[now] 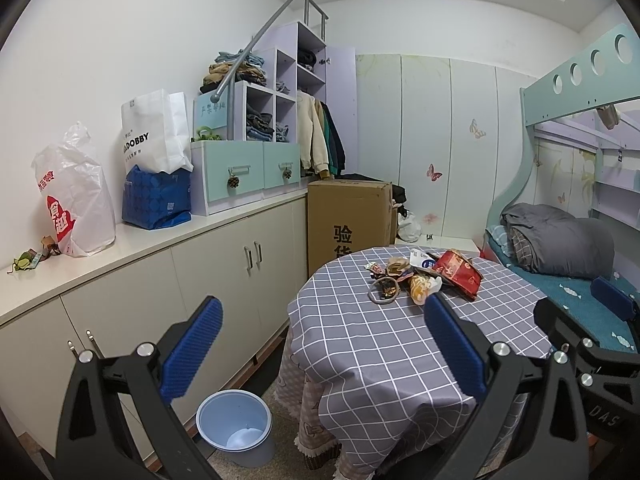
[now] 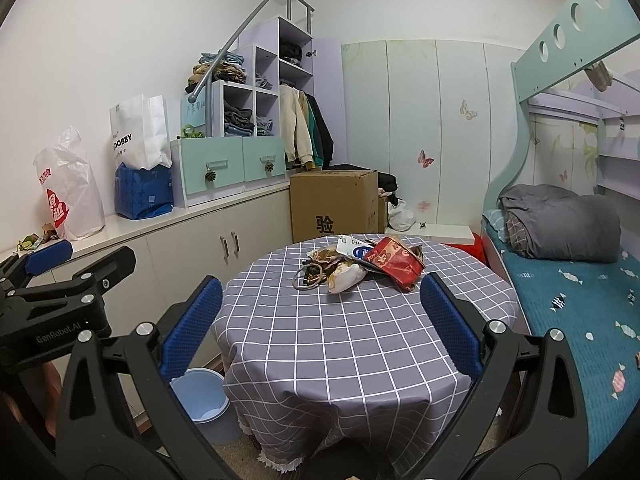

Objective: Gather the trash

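A heap of trash lies on the far half of the round table with the grey checked cloth (image 1: 384, 344) (image 2: 340, 336): a red snack bag (image 1: 458, 272) (image 2: 396, 262), a white and orange wrapper (image 1: 424, 286) (image 2: 346, 274), a blue-white packet (image 2: 354, 249), a grey loop (image 1: 384, 292) (image 2: 306, 278). A light blue bin (image 1: 236, 426) (image 2: 202, 402) stands on the floor left of the table. My left gripper (image 1: 320, 344) is open, held short of the table above the bin. My right gripper (image 2: 320, 320) is open over the table's near edge, with nothing between its fingers.
A long white cabinet (image 1: 132, 240) along the left wall carries a white plastic bag (image 1: 76, 196), a blue bag (image 1: 156, 196), drawers and small scraps (image 1: 28, 258). A cardboard box (image 1: 348, 220) stands behind the table. A bunk bed (image 2: 580, 292) lies on the right.
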Motion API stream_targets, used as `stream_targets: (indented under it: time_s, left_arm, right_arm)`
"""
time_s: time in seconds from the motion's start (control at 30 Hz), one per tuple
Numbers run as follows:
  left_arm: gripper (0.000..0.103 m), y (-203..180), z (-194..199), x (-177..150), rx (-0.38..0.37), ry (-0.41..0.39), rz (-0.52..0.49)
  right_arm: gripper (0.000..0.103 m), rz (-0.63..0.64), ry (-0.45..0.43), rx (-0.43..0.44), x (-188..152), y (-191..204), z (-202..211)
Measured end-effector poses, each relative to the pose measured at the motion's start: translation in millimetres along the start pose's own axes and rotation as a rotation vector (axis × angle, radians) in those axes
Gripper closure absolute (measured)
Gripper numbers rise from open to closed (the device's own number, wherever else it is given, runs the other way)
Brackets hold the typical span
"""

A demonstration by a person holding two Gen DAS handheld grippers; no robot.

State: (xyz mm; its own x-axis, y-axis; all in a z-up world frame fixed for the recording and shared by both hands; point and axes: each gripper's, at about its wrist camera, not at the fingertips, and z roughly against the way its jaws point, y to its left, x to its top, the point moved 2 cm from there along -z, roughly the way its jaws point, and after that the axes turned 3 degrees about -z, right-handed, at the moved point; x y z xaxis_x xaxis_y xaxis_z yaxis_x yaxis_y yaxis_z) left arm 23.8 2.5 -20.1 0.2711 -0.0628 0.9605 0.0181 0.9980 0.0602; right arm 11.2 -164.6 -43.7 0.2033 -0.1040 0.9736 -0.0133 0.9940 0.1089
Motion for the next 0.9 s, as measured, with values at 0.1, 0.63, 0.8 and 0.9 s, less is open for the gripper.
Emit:
stream_targets:
  time_s: [0.1, 0.63, 0.8, 0.9]
  left_arm:
    - [0.004, 0, 0, -1, 0.0, 0.002, 0.0]
    - [0.004, 2, -1, -6, 0.004, 0.013, -0.007]
    - [0.004, 3, -2, -5, 0.005, 0.021, -0.011]
    - [0.004, 3, -6, -6, 0.008, 0.033, -0.015]
  right_arm:
    - [0.006, 0.001, 0.001, 0.0, -1, 0, 0]
    - [0.006, 0.0, 0.03, 0.009, 5, -1, -4]
    - [0.006, 0.001, 0.04, 0.009, 5, 0, -8]
    - [0.006, -0.001, 0.05, 0.009, 5, -2, -11]
